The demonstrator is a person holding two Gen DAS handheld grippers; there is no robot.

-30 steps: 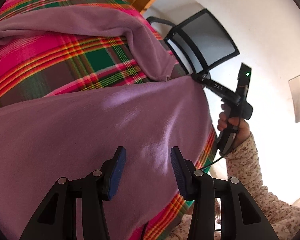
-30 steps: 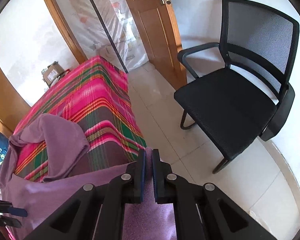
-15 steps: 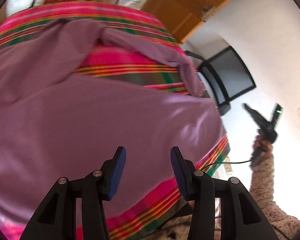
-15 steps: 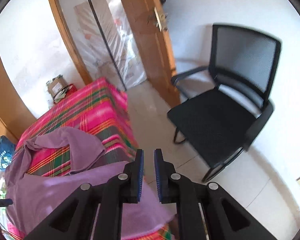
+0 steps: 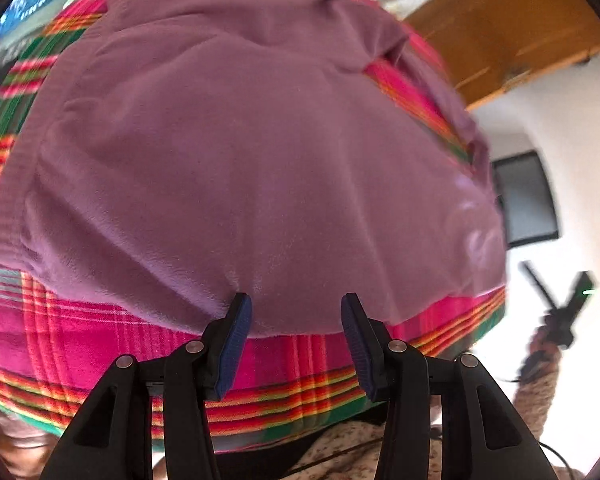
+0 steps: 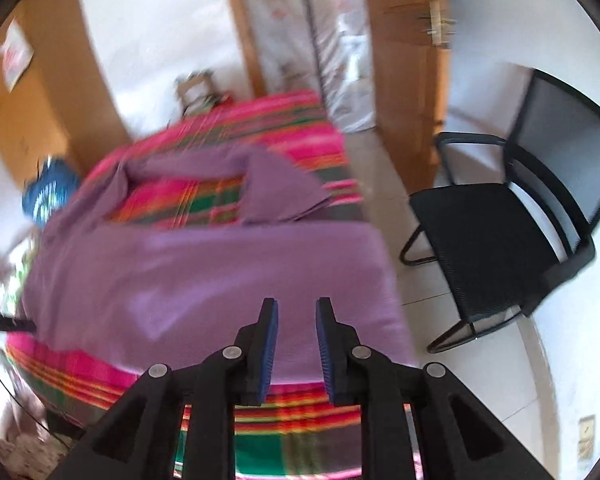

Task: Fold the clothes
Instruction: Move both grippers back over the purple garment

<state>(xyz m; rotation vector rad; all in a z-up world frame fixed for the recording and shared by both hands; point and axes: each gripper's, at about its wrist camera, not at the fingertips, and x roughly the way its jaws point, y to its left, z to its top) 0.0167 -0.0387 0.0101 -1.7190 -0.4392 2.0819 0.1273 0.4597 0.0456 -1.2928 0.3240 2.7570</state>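
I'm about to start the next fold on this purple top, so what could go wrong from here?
The purple garment's near edge sits close to the edge of the plaid-covered table; a tug might slide it off onto the floor. Its far sleeve lies already bunched and doubled over, so folding now could trap creases. Both the left gripper and the right gripper are open, holding nothing.

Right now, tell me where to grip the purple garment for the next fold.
Probably the sleeve doubled over at the far right of the purple garment. It lies loose on the plaid cloth, so reach over the flat body with the open right gripper.
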